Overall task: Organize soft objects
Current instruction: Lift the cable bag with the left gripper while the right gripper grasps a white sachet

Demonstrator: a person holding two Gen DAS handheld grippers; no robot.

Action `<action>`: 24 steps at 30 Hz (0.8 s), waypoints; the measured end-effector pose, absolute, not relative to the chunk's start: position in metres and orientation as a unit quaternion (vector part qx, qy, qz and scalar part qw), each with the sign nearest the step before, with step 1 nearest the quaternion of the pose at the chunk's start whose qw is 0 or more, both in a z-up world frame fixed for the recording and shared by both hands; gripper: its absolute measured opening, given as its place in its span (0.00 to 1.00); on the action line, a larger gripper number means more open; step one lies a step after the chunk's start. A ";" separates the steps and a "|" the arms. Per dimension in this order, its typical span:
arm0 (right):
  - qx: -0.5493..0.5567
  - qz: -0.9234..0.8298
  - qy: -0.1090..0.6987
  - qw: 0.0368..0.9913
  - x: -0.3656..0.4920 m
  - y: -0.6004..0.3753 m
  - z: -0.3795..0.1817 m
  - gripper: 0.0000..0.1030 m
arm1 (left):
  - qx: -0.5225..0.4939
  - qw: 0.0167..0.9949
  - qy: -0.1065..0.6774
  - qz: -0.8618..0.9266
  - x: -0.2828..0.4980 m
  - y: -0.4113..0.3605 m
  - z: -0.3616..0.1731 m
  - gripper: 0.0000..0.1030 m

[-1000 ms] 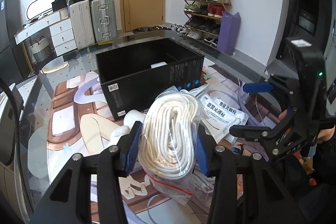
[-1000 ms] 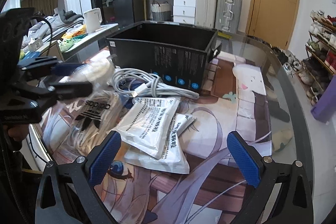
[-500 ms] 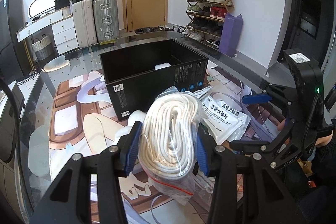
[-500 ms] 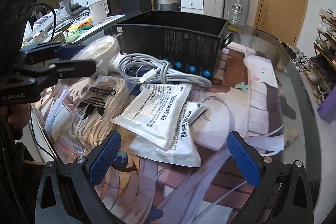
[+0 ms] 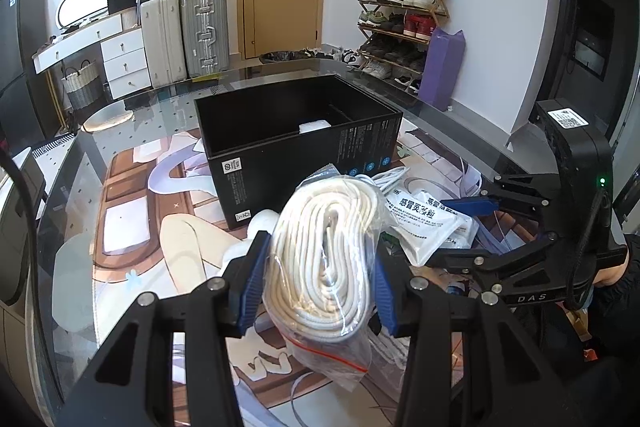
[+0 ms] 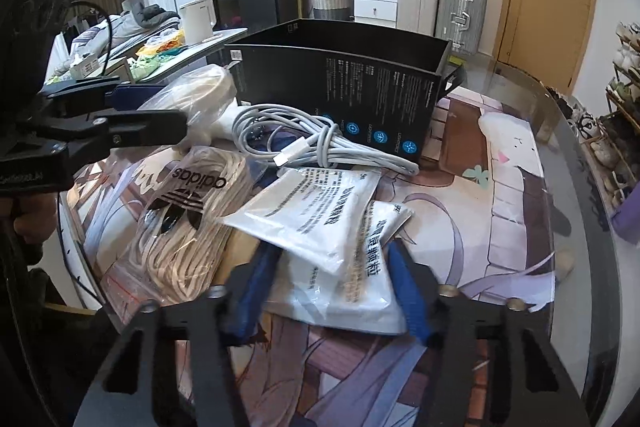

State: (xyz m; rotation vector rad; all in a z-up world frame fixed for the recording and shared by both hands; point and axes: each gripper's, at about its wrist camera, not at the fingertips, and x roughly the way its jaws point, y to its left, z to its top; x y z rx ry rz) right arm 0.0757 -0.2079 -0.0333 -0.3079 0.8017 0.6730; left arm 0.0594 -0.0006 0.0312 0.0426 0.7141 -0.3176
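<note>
the bag of white rope sits low in the centre of the left wrist frame, squeezed between the blue pads of the left gripper, lifted above the table mat and short of the black box behind it. in the right wrist frame, the right gripper reaches in low from the bottom edge, its jaws narrowed around the lower white packet, pads at its two sides. a grey cable lies beside the box.
</note>
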 end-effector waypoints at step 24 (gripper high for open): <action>-0.140 0.313 0.324 0.881 0.052 -0.234 0.000 0.31 | 0.012 0.932 0.333 -0.143 0.057 0.007 0.038 0.45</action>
